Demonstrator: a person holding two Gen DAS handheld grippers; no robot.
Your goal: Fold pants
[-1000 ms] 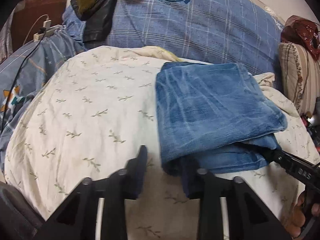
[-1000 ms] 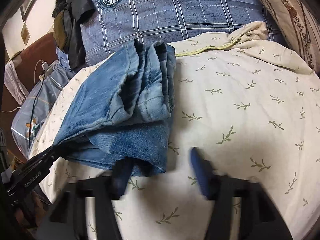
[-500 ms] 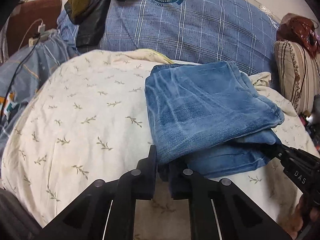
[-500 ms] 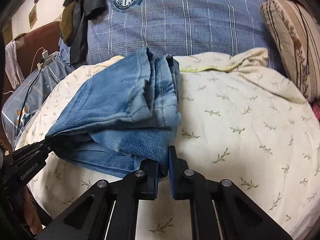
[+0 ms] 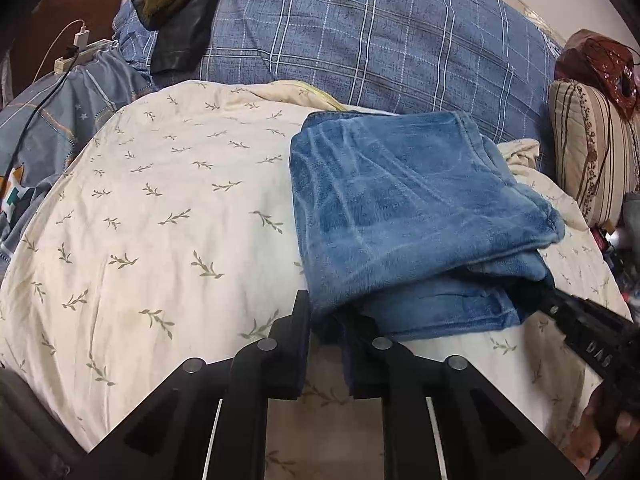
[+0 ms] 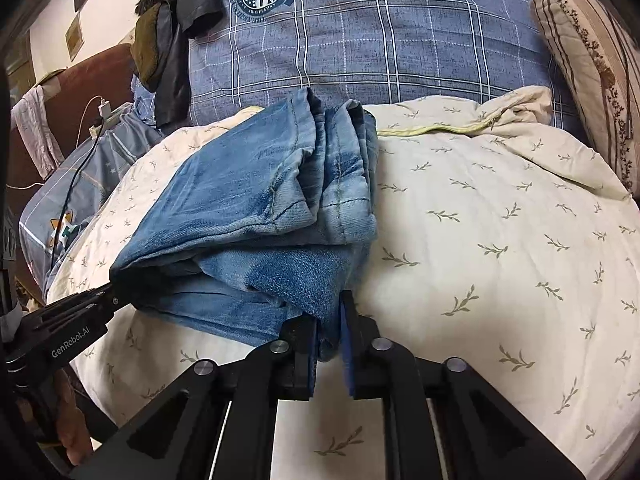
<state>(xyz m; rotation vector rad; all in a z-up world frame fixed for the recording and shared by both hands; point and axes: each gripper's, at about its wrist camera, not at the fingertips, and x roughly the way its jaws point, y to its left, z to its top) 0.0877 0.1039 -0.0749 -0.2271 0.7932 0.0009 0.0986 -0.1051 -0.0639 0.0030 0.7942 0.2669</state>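
Note:
The blue denim pants (image 5: 404, 208) lie folded into a thick stack on a cream quilt with a leaf print (image 5: 168, 216). My left gripper (image 5: 326, 320) is shut on the stack's near left corner. My right gripper (image 6: 329, 320) is shut on the near right corner of the pants (image 6: 256, 208), denim pinched between its pads. In the left wrist view the right gripper's arm (image 5: 588, 340) reaches under the stack's right edge. In the right wrist view the left gripper's arm (image 6: 64, 328) reaches in at its left edge.
A blue plaid duvet (image 5: 380, 48) is piled behind the quilt, with dark clothing (image 5: 180, 4) on it. A striped pillow (image 5: 592, 148) lies at the right. A power strip with a charger and cable (image 5: 74, 54) sits at the left.
Both grippers went from open beside the near edge of the stack to shut on its two near corners. The stack's near edge is now slightly raised.

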